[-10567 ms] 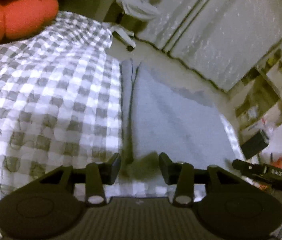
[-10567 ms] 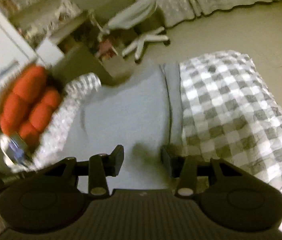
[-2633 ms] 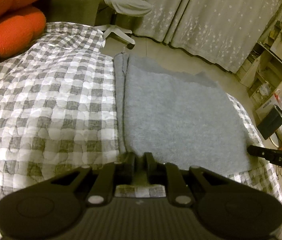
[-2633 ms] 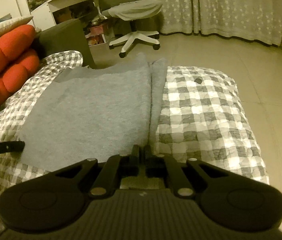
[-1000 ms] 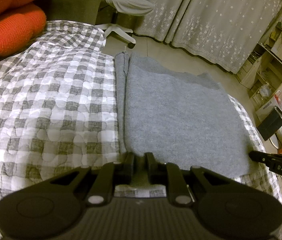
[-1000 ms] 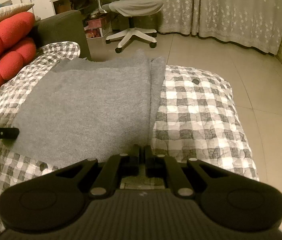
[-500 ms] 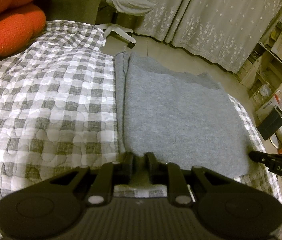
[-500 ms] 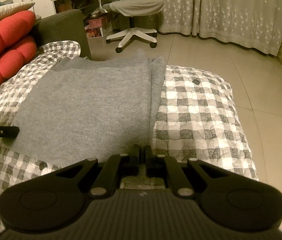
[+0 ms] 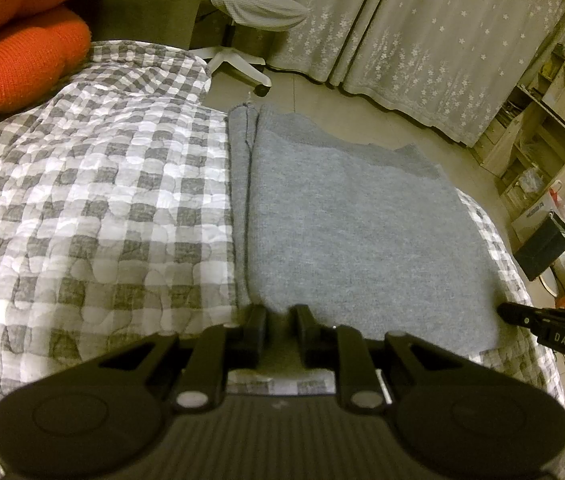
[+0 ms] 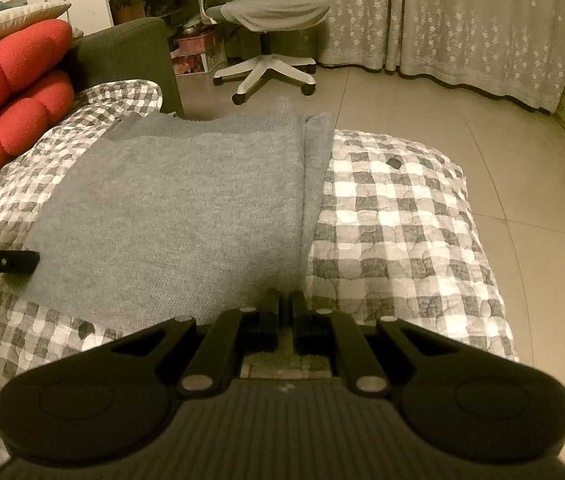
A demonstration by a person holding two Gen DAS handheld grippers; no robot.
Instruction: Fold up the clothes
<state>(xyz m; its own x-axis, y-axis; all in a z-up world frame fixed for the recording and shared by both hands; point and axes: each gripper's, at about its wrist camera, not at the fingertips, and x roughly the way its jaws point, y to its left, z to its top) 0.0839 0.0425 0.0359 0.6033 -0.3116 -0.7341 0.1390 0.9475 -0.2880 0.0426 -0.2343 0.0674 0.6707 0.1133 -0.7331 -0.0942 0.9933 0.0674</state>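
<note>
A checked quilt (image 9: 94, 200) covers the bed, and on it the grey garment (image 9: 362, 232) lies flat, already doubled, its long axis running straight away from both grippers toward the far edge of the bed and the tiled floor (image 10: 462, 120) beyond. A narrow folded strip shows along each side edge. The near hem is the part that matters for the coming fold, and each hand sits at one of its corners: the left gripper (image 9: 280, 322) at the near left corner, the right gripper (image 10: 285, 308) at the near right, so neither hand is nearer than the other. The left jaws stand only a little apart with grey cloth filling the gap, apparently pinching the hem; the right jaws are nearly closed on the hem corner. From here the fold would probably carry the near hem up and away along the garment's length to the far edge. No container is in view; nothing lies on the garment.
</note>
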